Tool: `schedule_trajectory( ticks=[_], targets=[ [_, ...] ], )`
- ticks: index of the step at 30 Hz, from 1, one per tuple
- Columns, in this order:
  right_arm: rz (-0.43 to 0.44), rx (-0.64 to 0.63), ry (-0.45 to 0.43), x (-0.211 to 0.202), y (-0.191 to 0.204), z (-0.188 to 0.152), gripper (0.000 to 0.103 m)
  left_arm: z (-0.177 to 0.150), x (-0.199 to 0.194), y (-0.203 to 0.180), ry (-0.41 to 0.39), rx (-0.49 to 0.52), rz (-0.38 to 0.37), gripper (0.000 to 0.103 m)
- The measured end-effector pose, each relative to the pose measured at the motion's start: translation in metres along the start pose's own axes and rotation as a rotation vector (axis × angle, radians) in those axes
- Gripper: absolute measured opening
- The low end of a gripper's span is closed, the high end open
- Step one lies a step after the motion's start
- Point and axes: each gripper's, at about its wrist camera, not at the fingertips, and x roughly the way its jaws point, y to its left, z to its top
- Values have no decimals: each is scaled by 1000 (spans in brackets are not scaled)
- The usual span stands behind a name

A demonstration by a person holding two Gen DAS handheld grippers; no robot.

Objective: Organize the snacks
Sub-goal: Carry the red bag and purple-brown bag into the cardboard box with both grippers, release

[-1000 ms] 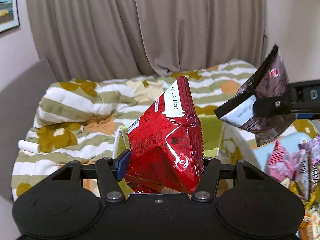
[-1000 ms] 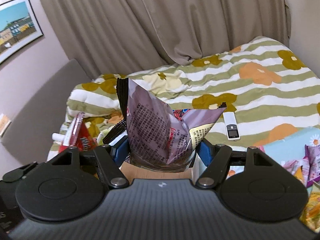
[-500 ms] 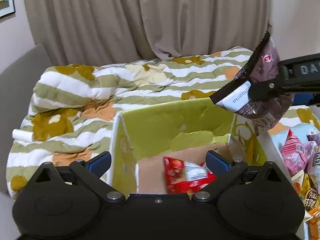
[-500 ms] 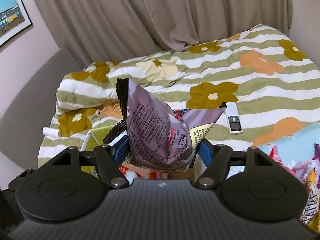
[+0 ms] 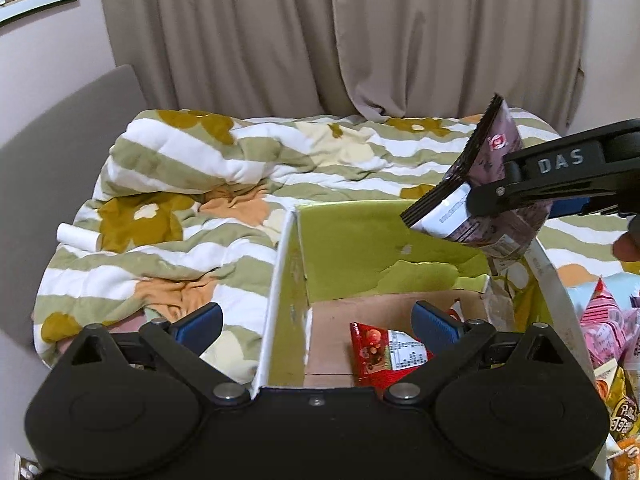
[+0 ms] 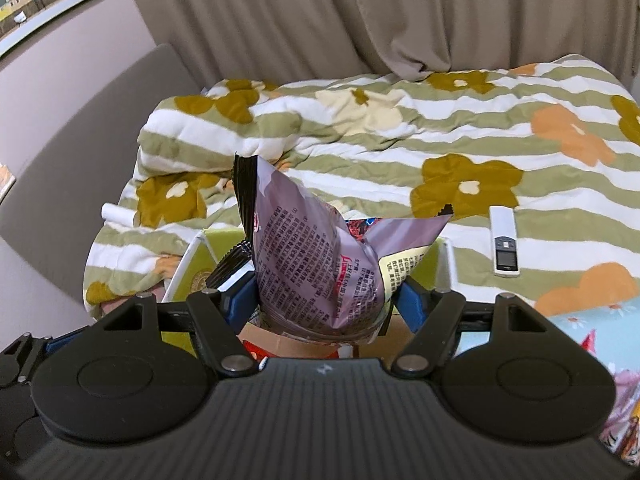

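A red snack bag lies on the brown floor of a green-walled cardboard box on the bed. My left gripper hangs over the box's near left corner, open wide, with nothing between its blue pads. My right gripper is shut on a purple snack bag, which stands up between its pads above the box. In the left wrist view the same purple snack bag hangs above the box's far right wall, clamped by the right gripper's black finger.
A pile of pink, purple and yellow snack packs lies right of the box on a light blue cloth. A white remote rests on the striped flowered quilt. A white roll lies at the left. Curtains hang behind.
My left gripper opened and the red snack bag dropped onto the box floor. The right gripper carried the purple bag leftward and lower, over the box.
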Motion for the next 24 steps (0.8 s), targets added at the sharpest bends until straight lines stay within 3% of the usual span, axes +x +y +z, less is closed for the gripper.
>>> schedule_trajectory(
  ticks=[4,8,16,24],
  targets=[
    [9,-12,48,18,6,2,90,-2,0,3,4,-14,17,102],
    [-16,6,50,30,7,-1,103,-5,0,4,6,-19,34,102],
    [-2,26,-37,12,-1,-13,103,-12,-3,7,7,-42,37,102],
    [-45,0,-32,-24,-2,-13,103,-11,-26,9,-45,-52,26,102]
  ],
)
